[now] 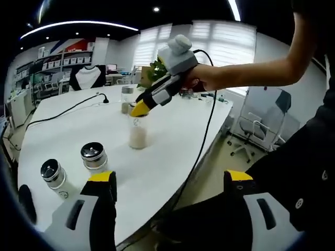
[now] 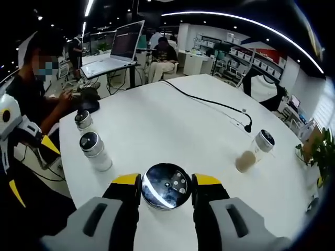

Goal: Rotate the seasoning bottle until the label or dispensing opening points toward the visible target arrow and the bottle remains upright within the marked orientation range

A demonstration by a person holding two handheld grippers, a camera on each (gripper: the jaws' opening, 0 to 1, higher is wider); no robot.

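Bottle stands upright on the white table, near its edge, clenched at the cap between the right gripper's jaws. Left gripper hangs released off that table's edge, just beside two more shakers.

In the right gripper view the bottle shows only its perforated cap; its body and any label are hidden below, between the yellow-tipped jaws. In the left gripper view the right gripper covers that cap at 12 o'clock. No target arrow can be made out. The far jar is too small to read.
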